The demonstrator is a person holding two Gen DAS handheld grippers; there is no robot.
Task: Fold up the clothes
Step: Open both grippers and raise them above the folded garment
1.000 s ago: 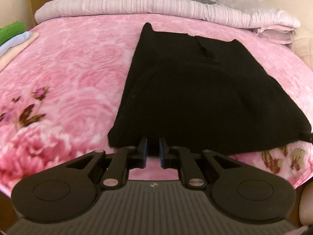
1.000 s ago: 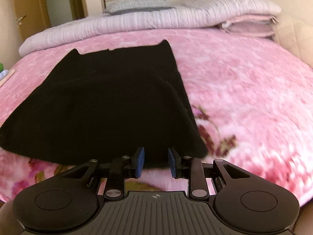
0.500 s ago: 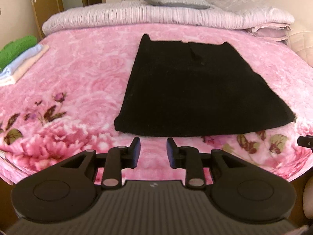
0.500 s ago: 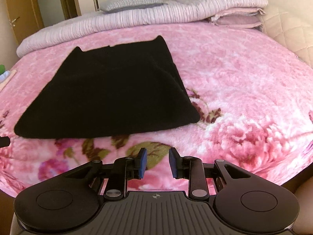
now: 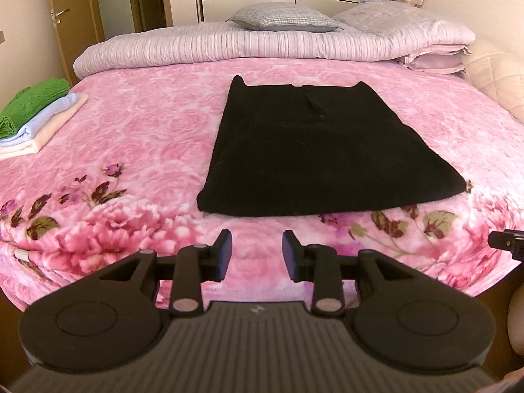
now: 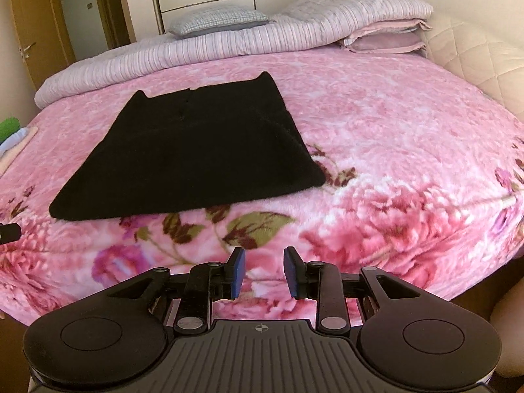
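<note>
The big bed with the fluffy pink flower blanket [image 5: 140, 137] is filling both views. Along its far end, a striped pale purple quilt [image 5: 249, 46] is lying rolled up, with a grey checked pillow [image 5: 283, 21] sitting on top of it.

The soft black knitted garment [image 5: 311, 150] is lying flat in the middle of the bed, closer to the near edge. It is looking like a neat folded shape, wider at the near end, with two little points sticking up at the far corners. In the right wrist view, the same garment [image 6: 193, 150] is sitting to the left of centre.

At the left edge of the bed, a small stack of folded clothes, green on top of light blue and cream, [image 5: 34, 114] is resting well apart from the black one.

The left gripper [image 5: 257, 255] is hovering over the blanket near the black garment's near edge, not touching it. Its jaws are spread apart and holding nothing. The right gripper [image 6: 260, 273] is hovering near the bed's edge too, with its jaws parted and empty.

The black garment is probably light, floppy and a bit thick. It is likely to sag and bend if it is lifted in the middle. Pinching the two near corners, one with each gripper, is looking like the best way. The fluffy blanket may be clinging to it a little.
</note>
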